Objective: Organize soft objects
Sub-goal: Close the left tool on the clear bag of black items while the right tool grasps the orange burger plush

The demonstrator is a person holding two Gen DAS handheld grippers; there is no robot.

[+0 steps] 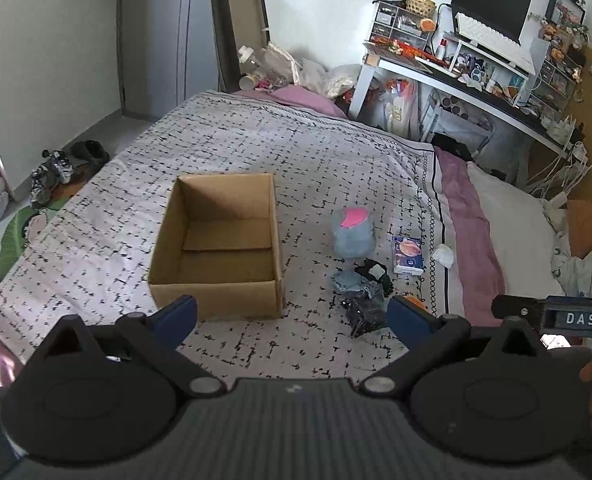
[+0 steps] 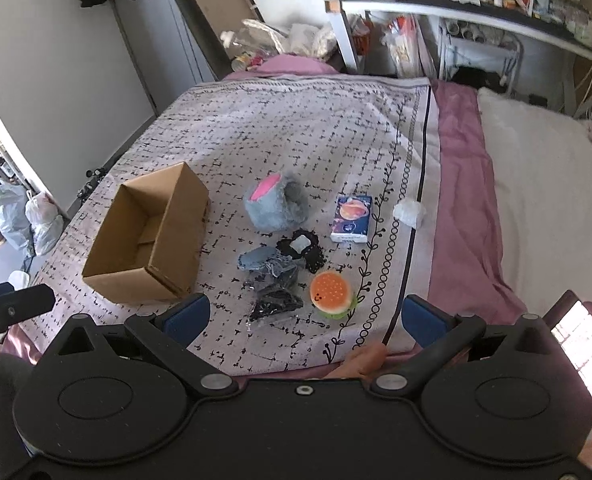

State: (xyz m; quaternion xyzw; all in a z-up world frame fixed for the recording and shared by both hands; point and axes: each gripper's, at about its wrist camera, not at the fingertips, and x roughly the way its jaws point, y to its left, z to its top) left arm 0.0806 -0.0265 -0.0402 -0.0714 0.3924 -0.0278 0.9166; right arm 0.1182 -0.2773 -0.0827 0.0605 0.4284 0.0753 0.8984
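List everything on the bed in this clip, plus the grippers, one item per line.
cardboard box: one, brown, open and empty, left on the bedspread
plush toy: one, grey with pink patch, right of the box
tissue pack: one, blue and white, right of the plush toy
crumpled tissue: one, white, near the bedspread's right border
black scrunchie: one, below the plush toy
denim scrunchie: one, blue, beside the black scrunchie
bagged dark item: one, black, nearest the grippers
burger toy: one, orange and green
left gripper: open, empty
right gripper: open, empty

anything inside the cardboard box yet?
No objects: the cardboard box shows only its folded bottom flaps. The near inside corner is hidden by its front wall in both views.
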